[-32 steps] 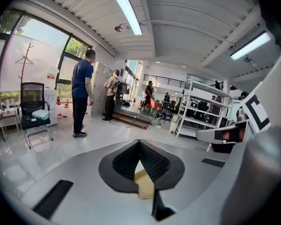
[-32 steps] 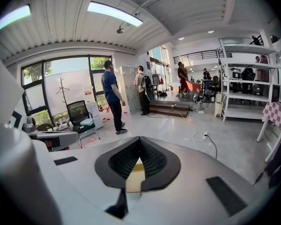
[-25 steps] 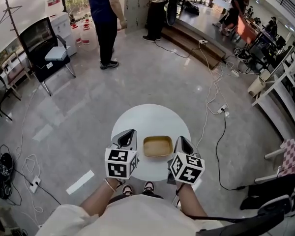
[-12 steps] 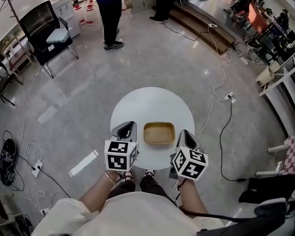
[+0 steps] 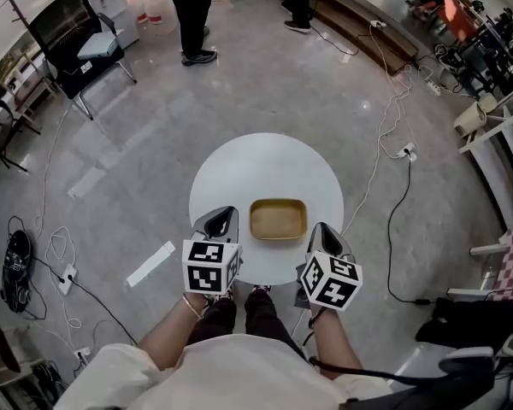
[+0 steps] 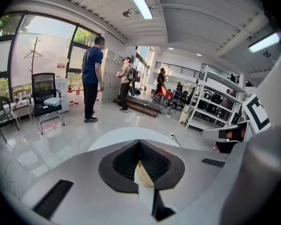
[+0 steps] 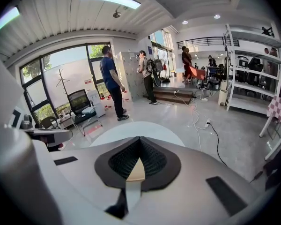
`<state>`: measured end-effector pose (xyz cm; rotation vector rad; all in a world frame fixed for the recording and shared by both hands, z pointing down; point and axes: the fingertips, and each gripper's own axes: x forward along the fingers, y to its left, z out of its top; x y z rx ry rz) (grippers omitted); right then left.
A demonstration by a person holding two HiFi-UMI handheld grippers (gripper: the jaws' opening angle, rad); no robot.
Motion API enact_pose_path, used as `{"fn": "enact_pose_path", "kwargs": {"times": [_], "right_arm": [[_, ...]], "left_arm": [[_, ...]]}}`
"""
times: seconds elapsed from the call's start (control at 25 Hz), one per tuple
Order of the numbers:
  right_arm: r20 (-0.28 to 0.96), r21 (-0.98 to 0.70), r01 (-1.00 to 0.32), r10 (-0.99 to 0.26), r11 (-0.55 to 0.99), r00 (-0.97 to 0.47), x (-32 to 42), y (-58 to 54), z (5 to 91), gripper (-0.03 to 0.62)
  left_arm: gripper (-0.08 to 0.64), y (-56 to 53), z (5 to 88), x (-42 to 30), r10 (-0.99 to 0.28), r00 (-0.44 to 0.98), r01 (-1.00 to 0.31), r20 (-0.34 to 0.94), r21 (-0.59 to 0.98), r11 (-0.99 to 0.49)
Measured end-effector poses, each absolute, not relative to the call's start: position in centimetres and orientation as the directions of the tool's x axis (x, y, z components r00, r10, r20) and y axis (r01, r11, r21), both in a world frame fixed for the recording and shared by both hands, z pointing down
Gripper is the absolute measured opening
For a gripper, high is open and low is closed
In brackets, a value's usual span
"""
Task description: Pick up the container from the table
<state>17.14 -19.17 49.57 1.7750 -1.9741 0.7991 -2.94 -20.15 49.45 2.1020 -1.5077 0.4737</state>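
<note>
- Container (image 5: 278, 219): a shallow tan tray, rectangular with rounded corners, is set flat on the near half of the table, a little right of its middle.
- Table (image 5: 256, 161): round with a white top. The container is kept well inside the rim, and the open stretch of tabletop lies beyond it, toward the far edge.
- Left gripper (image 5: 226, 215): it is held just left of the container, tips pointing far and downward. Its jaws are pressed together with nothing between them, as its own view shows (image 6: 139, 141). No contact with the container can be made out.
- Right gripper (image 5: 319, 230): it is held just right of the container, so the container sits between the two tools. Its jaws are likewise closed together and empty (image 7: 140, 138).
- Near rim of the table: it is overlapped by both marker cubes in the head view, and the person's shoes (image 5: 239, 295) are seen just below it.
- Floor to the left: a white strip (image 5: 150, 264) lies near the table, with a black bag (image 5: 17, 267) and cords farther out.
- Floor to the right: cables (image 5: 385, 169) run past the table's right side, and shelving (image 5: 504, 118) stands well apart.
- Far side: a black chair (image 5: 81, 49) and a standing person (image 5: 192, 15) are well apart from the table, with open grey floor between.
</note>
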Motion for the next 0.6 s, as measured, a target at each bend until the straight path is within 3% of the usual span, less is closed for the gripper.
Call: {"fn": "enact_pose_path", "kwargs": {"times": [0.6], "right_arm": [[0.693,-0.157,-0.986,-0.705,0.056,-0.15,17.7,-18.4,53.4,0.025]], "left_arm": [[0.015,-19.0,53.9,-2.0,-0.706,0.329,-0.944,0.627,0.233,-0.233]]}}
